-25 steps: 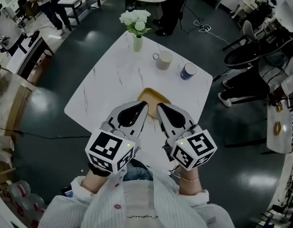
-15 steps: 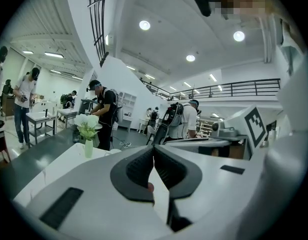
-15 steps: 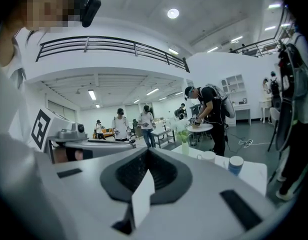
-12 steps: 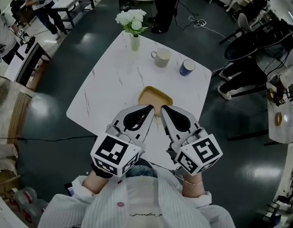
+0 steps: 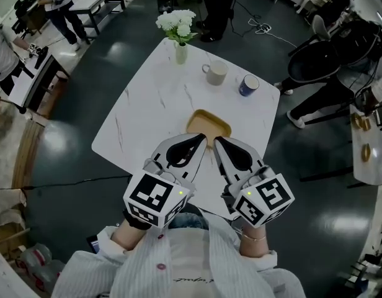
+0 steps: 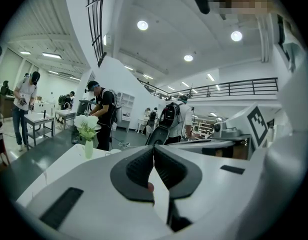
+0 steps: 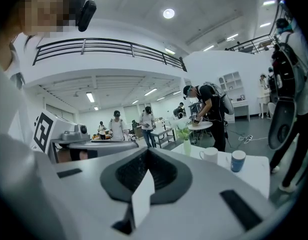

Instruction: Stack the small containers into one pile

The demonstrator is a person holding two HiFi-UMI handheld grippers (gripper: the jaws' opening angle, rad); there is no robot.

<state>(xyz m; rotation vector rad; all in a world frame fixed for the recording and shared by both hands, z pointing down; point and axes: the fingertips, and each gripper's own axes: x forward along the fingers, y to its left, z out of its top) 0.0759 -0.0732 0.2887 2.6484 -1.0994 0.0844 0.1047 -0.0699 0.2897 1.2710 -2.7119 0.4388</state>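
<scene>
Standing beside the white marble table (image 5: 147,110), noting positions by clock face as the head view shows it.

- Left gripper (image 5: 201,143): held over the table's 6 o'clock edge, pointing toward 12–1 o'clock. Its own view shows the jaw tips pressed together with nothing between them; a narrow slit further back shows only the pale tabletop.
- Right gripper (image 5: 219,143): just beside the left one, on its 3 o'clock side, pointing toward 11–12 o'clock, so the two tips nearly converge. Jaws closed on each other, empty.
- Tan tray (image 5: 208,124): shallow, rounded corners, lying flat near the table's centre, directly at 12 o'clock from both gripper tips. Close to them; contact cannot be judged from above.
- White mug (image 5: 216,73): upright, toward 12–1 o'clock on the table, handle turned to about 9 o'clock.
- Blue cup (image 5: 247,85): upright, white inside, just at 4 o'clock of the mug, near the table's 2 o'clock edge. The two stand apart, not touching.
- Vase (image 5: 180,53): pale, holding white flowers, at the table's 12 o'clock corner, well apart from the tray.

Nothing is stacked: mug, cup and tray each sit separately on the tabletop.
</scene>
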